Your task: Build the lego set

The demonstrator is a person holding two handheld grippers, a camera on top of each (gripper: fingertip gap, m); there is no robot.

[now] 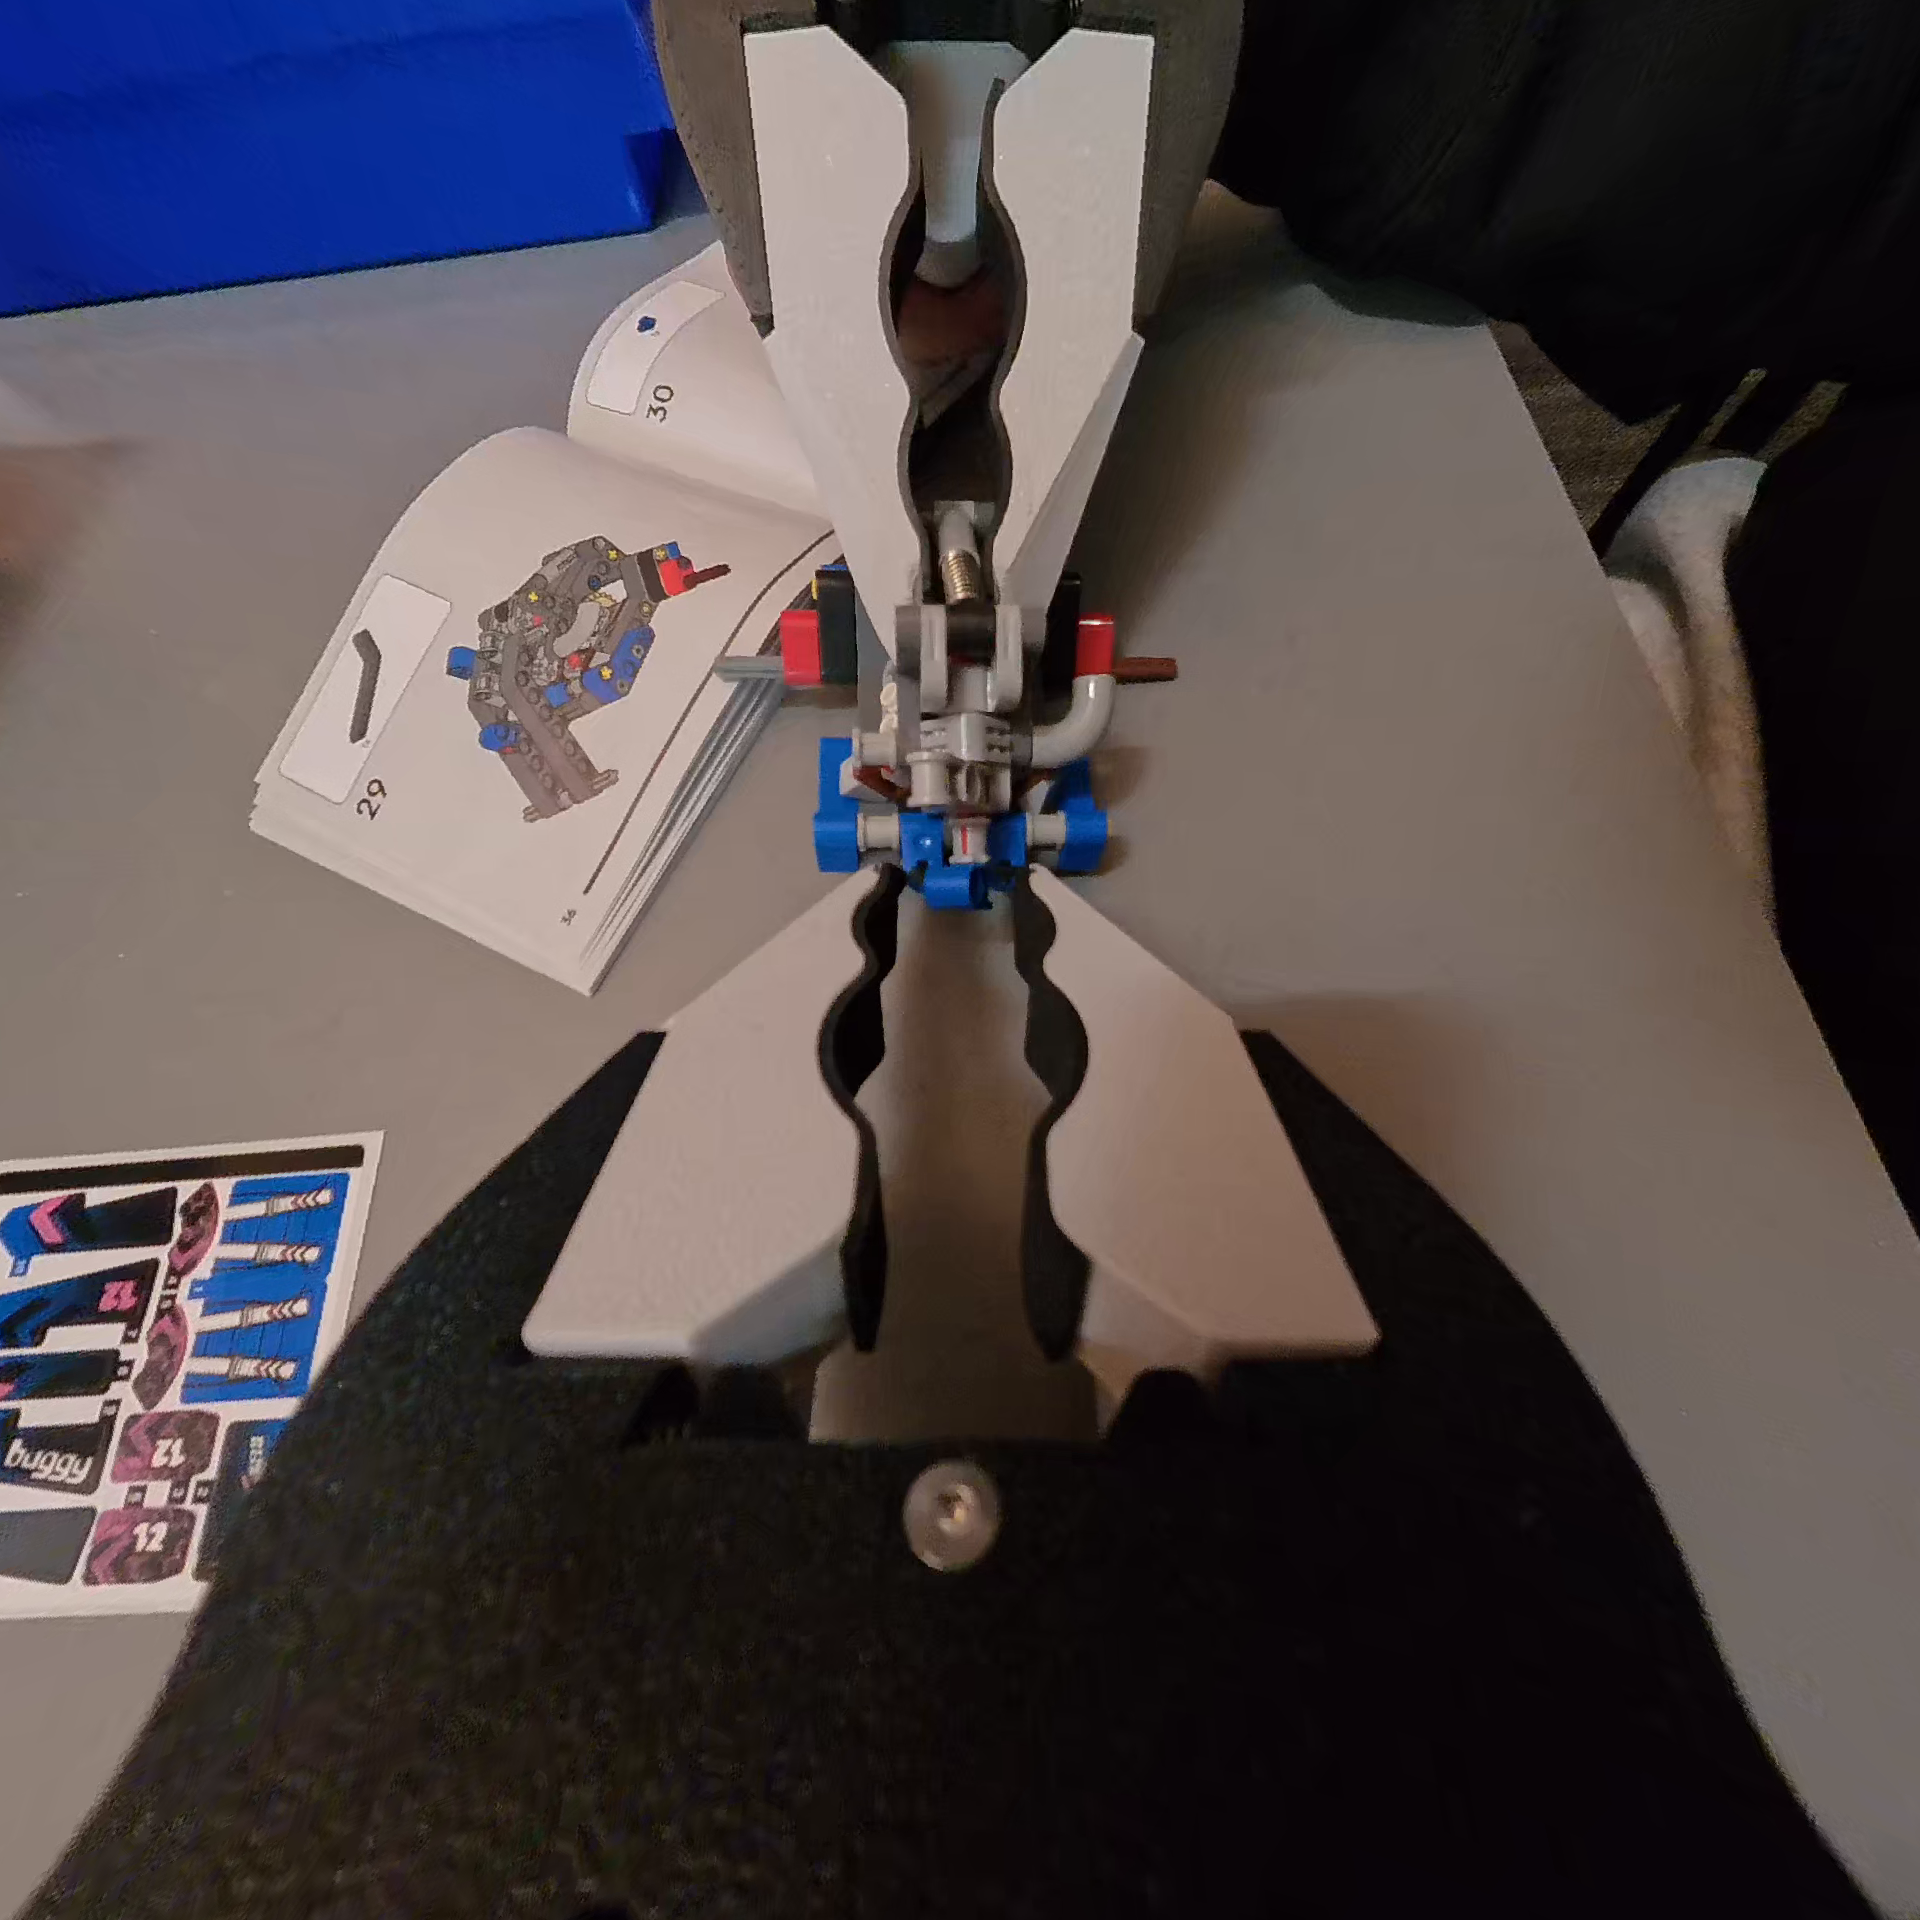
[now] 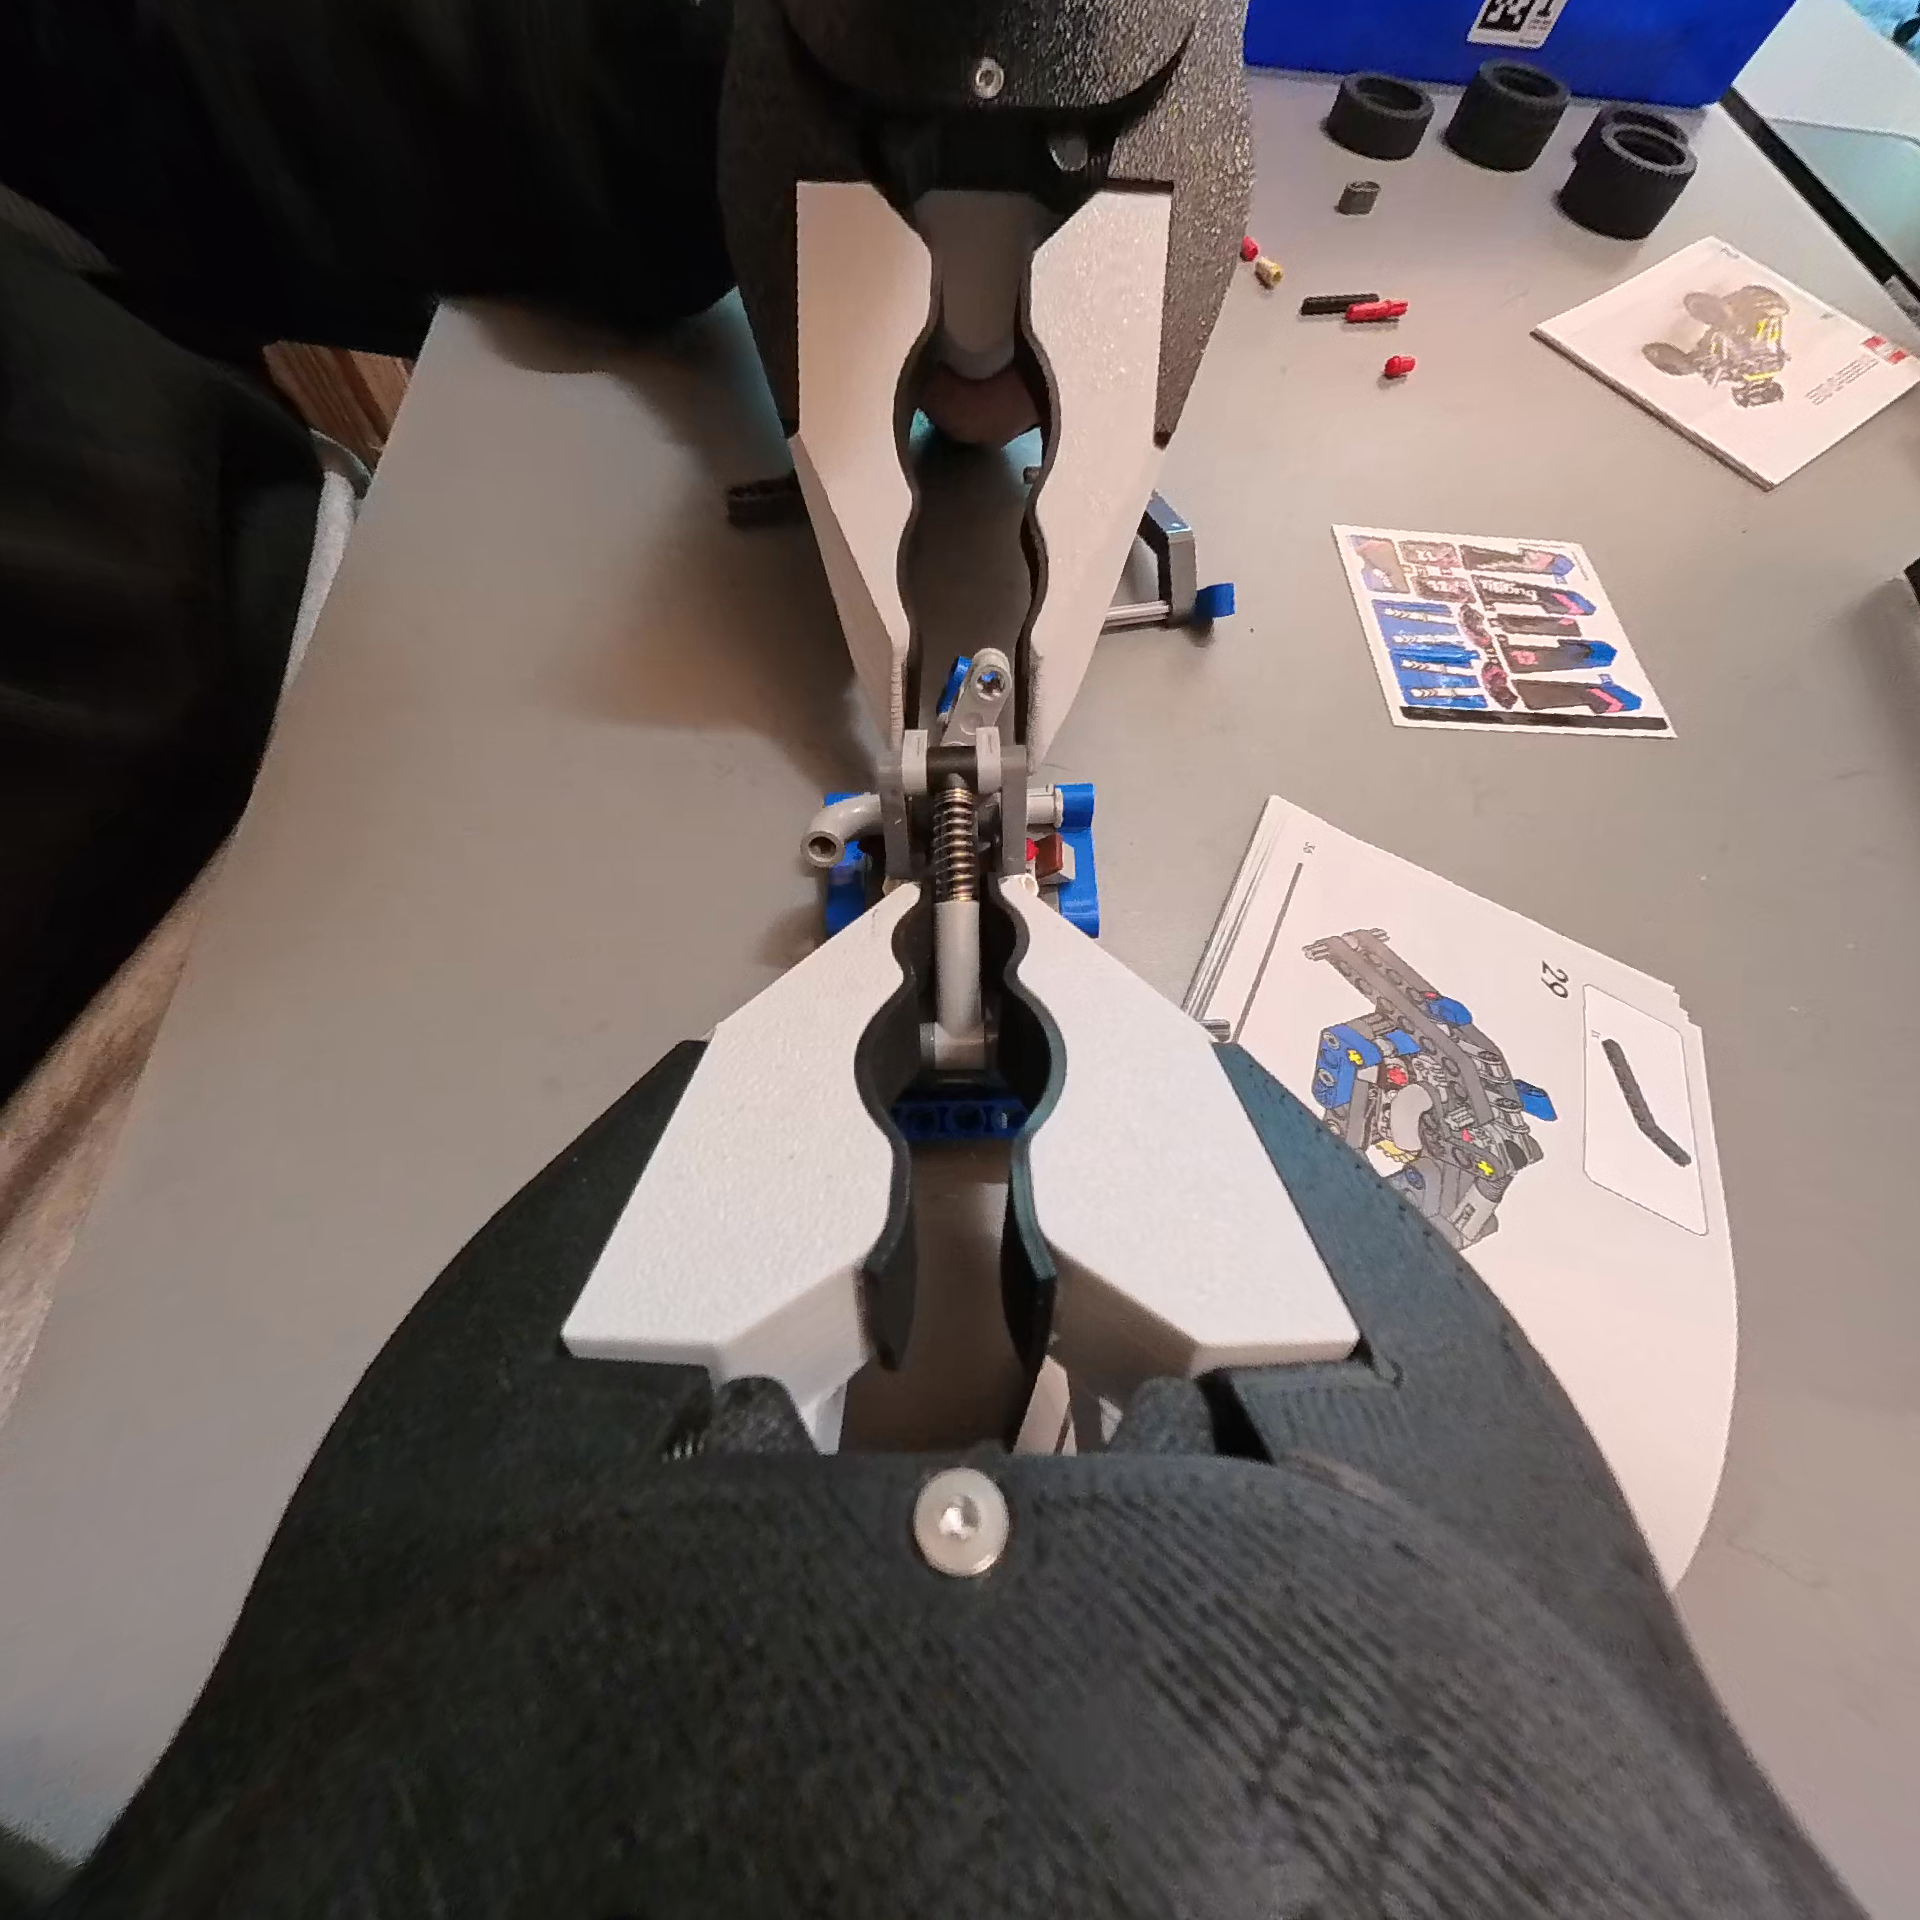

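Between our two claws, which face each other tip to tip over the grey desk (image 1: 1351, 935), sits the partly built lego model (image 1: 961, 769). Our left claw (image 1: 958, 883) has its fingers parted, the tips flanking the model's blue end; whether they press on it we cannot tell. Our right claw (image 2: 961, 894) is clamped on the model, its fingers closed around the grey shock absorber (image 2: 958, 925) with its metal spring, and a blue beam (image 2: 961, 1120) is lodged farther back between those fingers.

Just beyond the right claw's tips the model's grey bent tube (image 2: 836, 831) sticks out to the left. Beside that claw, to its right, lies the open instruction booklet (image 2: 1455, 1039), and past it the sticker sheet (image 2: 1496, 629). Behind the left claw, seen from the right wrist view, a grey and blue lego piece (image 2: 1179, 582) rests on the desk. Farther off to the right lie small red and black pins (image 2: 1356, 308), a second booklet (image 2: 1725, 358), and black tyres (image 2: 1507, 99) in front of a blue bin (image 2: 1403, 31).
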